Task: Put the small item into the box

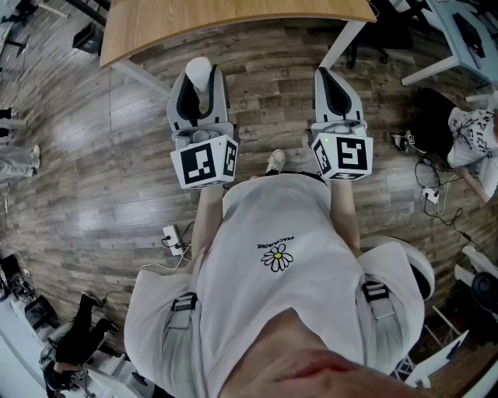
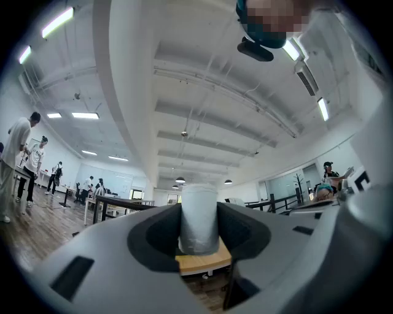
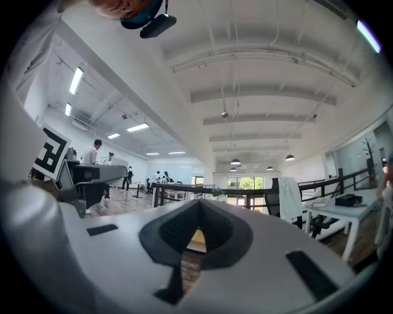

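Snugly between left fingers [image 2: 152,240] — white cylinder [image 2: 198,218]

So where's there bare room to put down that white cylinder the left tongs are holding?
The wooden tabletop ahead is bare as far as shown. The floor planks between the left tongs, shut on the white cylinder, and the right tongs are free too. Crowded: the power strip on the left side, the cables on the right.
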